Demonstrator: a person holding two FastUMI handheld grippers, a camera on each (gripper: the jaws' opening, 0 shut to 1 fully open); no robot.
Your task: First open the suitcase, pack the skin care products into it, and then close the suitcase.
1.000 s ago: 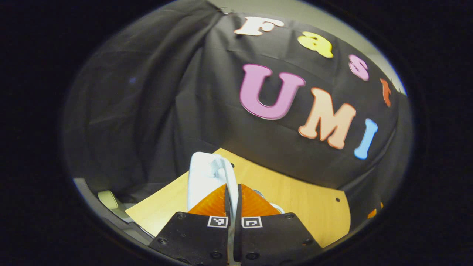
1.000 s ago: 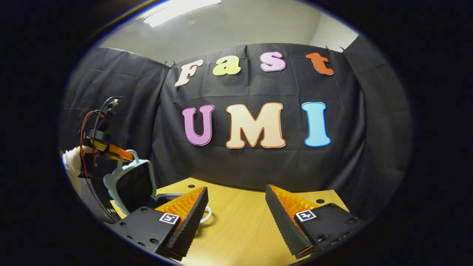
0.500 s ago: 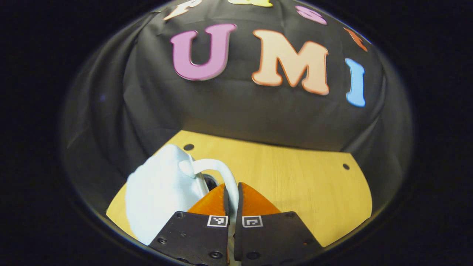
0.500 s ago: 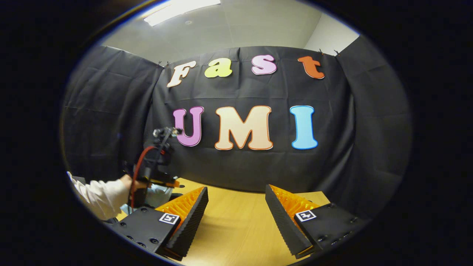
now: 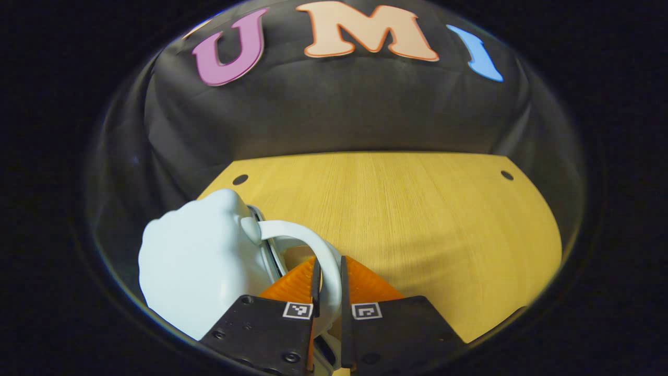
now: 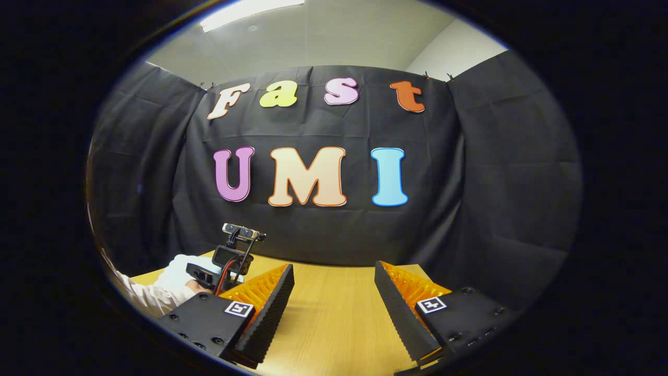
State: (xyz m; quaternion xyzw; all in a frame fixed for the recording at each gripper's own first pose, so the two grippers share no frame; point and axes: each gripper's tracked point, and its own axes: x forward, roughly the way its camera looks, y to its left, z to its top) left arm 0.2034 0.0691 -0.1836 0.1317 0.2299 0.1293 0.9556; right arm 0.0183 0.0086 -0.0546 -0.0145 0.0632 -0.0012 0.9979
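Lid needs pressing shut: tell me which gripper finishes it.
Left. The left gripper is shut on the suitcase handle; the right gripper hangs open over the bare table.

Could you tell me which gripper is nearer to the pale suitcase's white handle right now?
Left. The left gripper has its jaws closed around the white handle of the suitcase. The right gripper hovers open over the bare table, off to the side.

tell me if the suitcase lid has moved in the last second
Yes. In the right gripper view it stood upright against the booth wall; now the left gripper, clamped on the suitcase handle, has swung it down to the wooden table.
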